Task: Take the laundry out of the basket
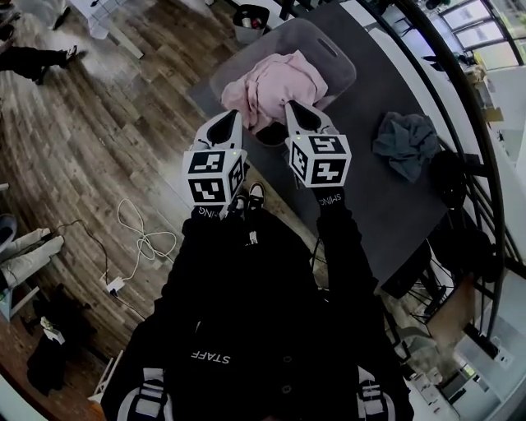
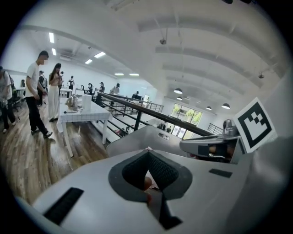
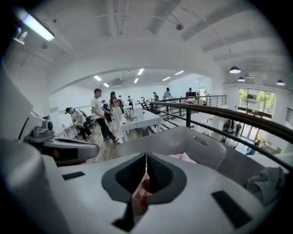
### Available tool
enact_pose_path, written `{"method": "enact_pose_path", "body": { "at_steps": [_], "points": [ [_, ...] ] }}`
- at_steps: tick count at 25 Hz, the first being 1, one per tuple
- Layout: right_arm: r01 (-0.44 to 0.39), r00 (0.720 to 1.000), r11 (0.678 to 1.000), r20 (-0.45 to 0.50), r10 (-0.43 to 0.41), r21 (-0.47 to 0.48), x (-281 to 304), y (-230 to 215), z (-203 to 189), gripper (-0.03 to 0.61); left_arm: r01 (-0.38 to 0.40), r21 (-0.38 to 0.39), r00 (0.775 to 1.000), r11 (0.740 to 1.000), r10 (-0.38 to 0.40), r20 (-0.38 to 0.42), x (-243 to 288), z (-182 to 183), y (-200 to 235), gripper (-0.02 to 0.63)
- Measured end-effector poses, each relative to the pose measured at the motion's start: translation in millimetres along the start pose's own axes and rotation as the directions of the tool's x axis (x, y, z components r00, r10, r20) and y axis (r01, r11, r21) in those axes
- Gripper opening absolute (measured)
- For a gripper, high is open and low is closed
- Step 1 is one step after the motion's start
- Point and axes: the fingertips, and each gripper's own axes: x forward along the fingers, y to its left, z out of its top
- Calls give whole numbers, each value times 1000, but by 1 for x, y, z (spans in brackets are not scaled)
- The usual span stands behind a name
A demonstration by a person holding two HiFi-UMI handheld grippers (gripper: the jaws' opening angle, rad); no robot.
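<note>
A grey laundry basket (image 1: pixel 333 51) stands on a dark table (image 1: pixel 386 210). A pink garment (image 1: pixel 275 82) is bunched up over the basket's near rim. My left gripper (image 1: pixel 233 119) is shut at the garment's left edge, with a sliver of pink cloth between its jaws (image 2: pixel 149 157). My right gripper (image 1: pixel 293 108) is shut on the garment's right side, and pink cloth shows pinched in it (image 3: pixel 146 162). More of the pink garment (image 3: pixel 184 157) peeks above the basket (image 3: pixel 194 141) in the right gripper view. Both grippers sit side by side, close together.
A grey cloth (image 1: pixel 407 144) lies crumpled on the table right of the basket. A dark curved railing (image 1: pixel 464 123) runs past the table's far side. A small bin (image 1: pixel 251 20) and a white cable (image 1: pixel 144 242) are on the wooden floor. People stand far off by a white table (image 2: pixel 84 112).
</note>
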Motion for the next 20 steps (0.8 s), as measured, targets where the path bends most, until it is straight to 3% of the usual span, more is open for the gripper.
{"method": "enact_pose_path", "body": {
  "at_steps": [4,12,16,20],
  "points": [
    [-38,996,999,-84,35,-28,42,-18,2,17,-3,-4,1000,1000,3,-20,30,4,4,2],
    [-81,986,997,-147,79,-11,92,-32,2,22,-61,-48,991,997,55,-124,89,-1,21,2],
    [-158,968,987,-200,151,-21,110,-30,-6,83,-78,-98,987,992,63,-148,104,-2,29,2],
    [-235,936,969,-287,203,-81,127,-33,-22,207,-84,-85,983,993,68,-171,113,-3,30,2]
  ]
}}
